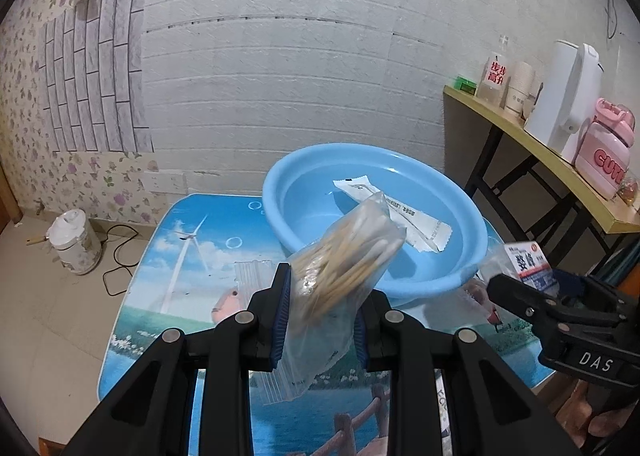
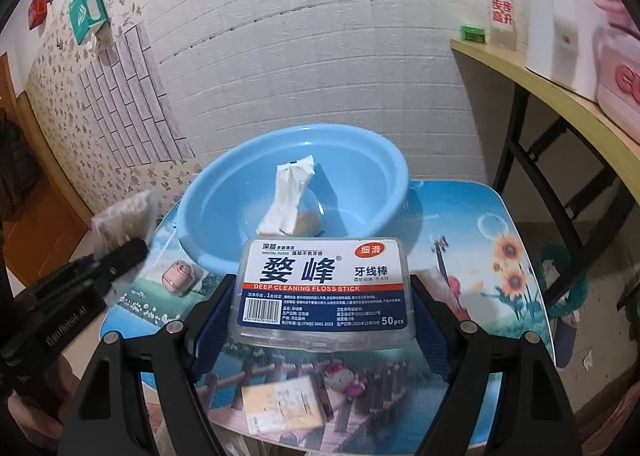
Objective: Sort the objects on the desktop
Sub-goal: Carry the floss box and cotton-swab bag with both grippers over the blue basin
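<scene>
Two tools, both loaded: left tool (image 1: pixel 320 320) clamps cotton-swab bag (image 1: pixel 344 260) above surface (image 1: pixel 200 240), near blue basin (image 1: pixel 472 240); right tool (image 2: pixel 322 316) grips floss-stick box (image 2: pixel 324 288). White sachet (image 2: pixel 290 196) lies in basin.

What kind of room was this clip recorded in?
Probably a lived-in home room, not a lab: floral wallpaper beside brick-pattern wall covering, a blue washbasin on a small picture-printed table, and a side shelf holding a white kettle.
</scene>
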The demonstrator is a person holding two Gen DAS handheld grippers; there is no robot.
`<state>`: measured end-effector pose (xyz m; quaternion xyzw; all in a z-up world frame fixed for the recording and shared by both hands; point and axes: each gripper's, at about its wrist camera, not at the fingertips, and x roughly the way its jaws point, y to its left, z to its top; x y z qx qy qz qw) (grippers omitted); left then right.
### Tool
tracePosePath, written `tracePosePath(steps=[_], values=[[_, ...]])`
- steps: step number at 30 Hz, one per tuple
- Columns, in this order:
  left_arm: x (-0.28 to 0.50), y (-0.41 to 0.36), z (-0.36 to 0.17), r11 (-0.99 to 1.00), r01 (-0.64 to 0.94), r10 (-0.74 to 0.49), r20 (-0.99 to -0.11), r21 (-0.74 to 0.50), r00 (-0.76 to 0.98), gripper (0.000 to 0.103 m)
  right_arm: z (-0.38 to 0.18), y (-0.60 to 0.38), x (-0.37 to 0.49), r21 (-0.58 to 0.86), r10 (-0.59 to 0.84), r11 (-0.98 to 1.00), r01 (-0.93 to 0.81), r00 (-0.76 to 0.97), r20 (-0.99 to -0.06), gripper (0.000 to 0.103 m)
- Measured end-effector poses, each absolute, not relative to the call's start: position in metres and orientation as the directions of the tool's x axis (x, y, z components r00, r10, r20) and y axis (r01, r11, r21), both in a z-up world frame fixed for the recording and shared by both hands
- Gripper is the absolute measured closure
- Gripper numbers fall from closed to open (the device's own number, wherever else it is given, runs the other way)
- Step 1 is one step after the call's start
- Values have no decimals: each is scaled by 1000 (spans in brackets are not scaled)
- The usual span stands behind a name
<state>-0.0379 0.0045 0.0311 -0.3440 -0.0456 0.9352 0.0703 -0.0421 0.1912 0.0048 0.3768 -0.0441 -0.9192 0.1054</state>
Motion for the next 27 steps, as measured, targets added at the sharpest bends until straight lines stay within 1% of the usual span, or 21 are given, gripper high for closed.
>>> tracePosePath(steps=[11,17,27], values=[[-73,0,38,-987,-102,156,-636,-121,-755,78,12,154,-84,140,-270,-960,241,-681,-681,21],[-94,2,42,-986,-112,164,-631,-122,-758,78,0,145,-106,138,-272,-959,249,-663,-697,21],[-122,10,30,-983,-128,182,-658,-131,-731,78,-27,145,-148,109,-245,-963,247,-628,-739,21]])
